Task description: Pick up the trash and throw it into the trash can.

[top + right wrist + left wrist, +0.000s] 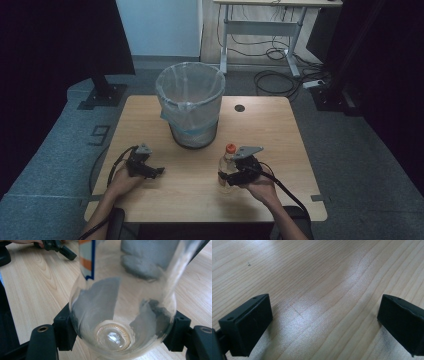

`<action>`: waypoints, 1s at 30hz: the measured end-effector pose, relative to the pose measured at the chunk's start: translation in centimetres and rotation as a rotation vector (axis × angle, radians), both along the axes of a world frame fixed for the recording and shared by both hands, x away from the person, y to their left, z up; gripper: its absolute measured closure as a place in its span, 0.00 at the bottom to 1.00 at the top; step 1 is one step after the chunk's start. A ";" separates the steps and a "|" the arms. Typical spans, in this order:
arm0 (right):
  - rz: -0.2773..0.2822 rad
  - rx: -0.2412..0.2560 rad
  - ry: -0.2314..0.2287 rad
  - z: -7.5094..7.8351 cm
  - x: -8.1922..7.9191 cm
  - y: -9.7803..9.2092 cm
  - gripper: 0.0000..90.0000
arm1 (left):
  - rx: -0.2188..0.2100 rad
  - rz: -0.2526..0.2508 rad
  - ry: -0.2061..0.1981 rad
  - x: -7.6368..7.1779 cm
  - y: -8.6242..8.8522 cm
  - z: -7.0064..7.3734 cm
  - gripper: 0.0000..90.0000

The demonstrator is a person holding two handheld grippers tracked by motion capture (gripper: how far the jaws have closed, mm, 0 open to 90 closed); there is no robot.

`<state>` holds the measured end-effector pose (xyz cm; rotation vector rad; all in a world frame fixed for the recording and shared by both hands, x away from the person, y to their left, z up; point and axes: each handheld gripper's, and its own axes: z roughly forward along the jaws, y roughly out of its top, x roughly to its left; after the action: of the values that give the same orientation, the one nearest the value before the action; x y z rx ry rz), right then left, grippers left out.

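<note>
- My right tool (231, 172) pinches a clear plastic bottle (227, 167) low on its body; in the right gripper view the jaws press its rounded base (117, 322) from both sides.
- The bottle has an orange cap (230, 148) and stands at the bench's (280, 130) near right.
- My left tool (152, 171) sits spread wide over bare wood, jaws apart, nothing between them.
- A mesh bin (192, 107) with a clear liner stands mid-bench, beyond both tools.
</note>
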<state>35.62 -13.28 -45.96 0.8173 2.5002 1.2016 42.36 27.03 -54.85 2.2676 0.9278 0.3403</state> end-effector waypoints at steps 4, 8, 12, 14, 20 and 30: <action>-0.009 -0.006 -0.004 0.5 0.6 0.1 0.30 | 0.000 0.000 0.000 0.0 0.0 0.0 0.00; -0.013 0.000 0.000 1.1 1.2 0.1 0.30 | 0.000 0.000 0.000 0.0 0.0 0.0 0.00; -0.021 -0.011 -0.007 1.6 1.7 0.2 0.30 | 0.000 0.000 0.000 0.0 0.0 0.0 0.00; -0.022 -0.018 -0.014 2.0 2.0 0.3 0.30 | 0.001 0.000 0.000 0.0 0.0 0.0 0.00; -0.027 -0.014 -0.010 3.3 3.2 0.5 0.30 | 0.001 -0.001 0.001 0.0 0.0 0.0 0.00; -0.050 0.004 -0.003 4.9 5.0 0.6 0.30 | 0.000 -0.001 0.001 0.0 0.0 0.0 0.00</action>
<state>40.57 -12.68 -41.08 0.8725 2.4605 1.1915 42.36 27.04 -54.83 2.2689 0.9271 0.3384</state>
